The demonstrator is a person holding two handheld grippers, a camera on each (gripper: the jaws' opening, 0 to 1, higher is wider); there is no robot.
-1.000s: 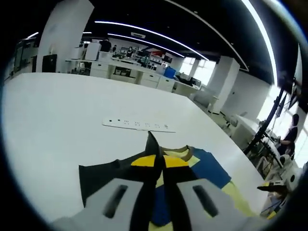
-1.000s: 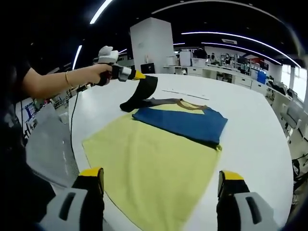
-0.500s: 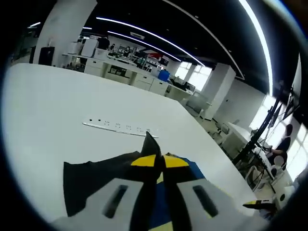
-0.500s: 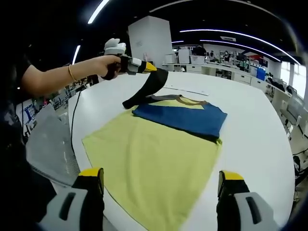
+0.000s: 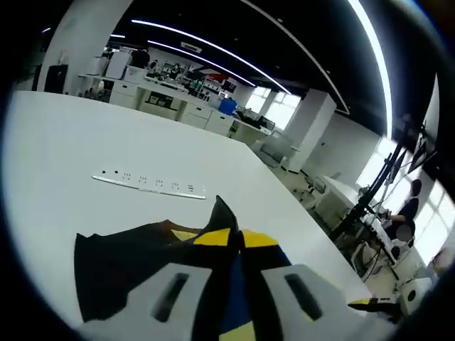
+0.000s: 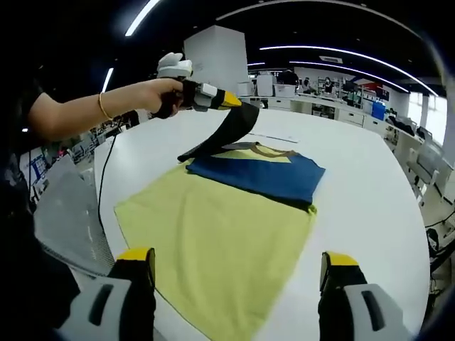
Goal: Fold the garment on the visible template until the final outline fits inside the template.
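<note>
A garment lies flat on the white table [image 6: 370,185], with a yellow body [image 6: 213,234], a blue chest band [image 6: 259,174] and black sleeves. In the right gripper view, my left gripper [image 6: 233,100] is held by a hand above the garment's far left corner, shut on a black sleeve [image 6: 226,131] that hangs taut from it down to the cloth. The left gripper view has the same sleeve [image 5: 128,263] pinched between the closed yellow-tipped jaws of my left gripper [image 5: 231,238]. My right gripper [image 6: 238,266] stands open over the garment's near hem, touching nothing.
A white strip with dark marks [image 5: 149,186] lies on the table beyond the garment, also in the right gripper view as the strip [image 6: 281,137]. The person's arm [image 6: 85,114] reaches in from the left. The table's rounded edge [image 6: 103,224] runs close by the garment's left side.
The left gripper has lifted the black sleeve higher and carried it right, towards the blue band. The sleeve now hangs stretched. The right gripper has stayed open in place.
</note>
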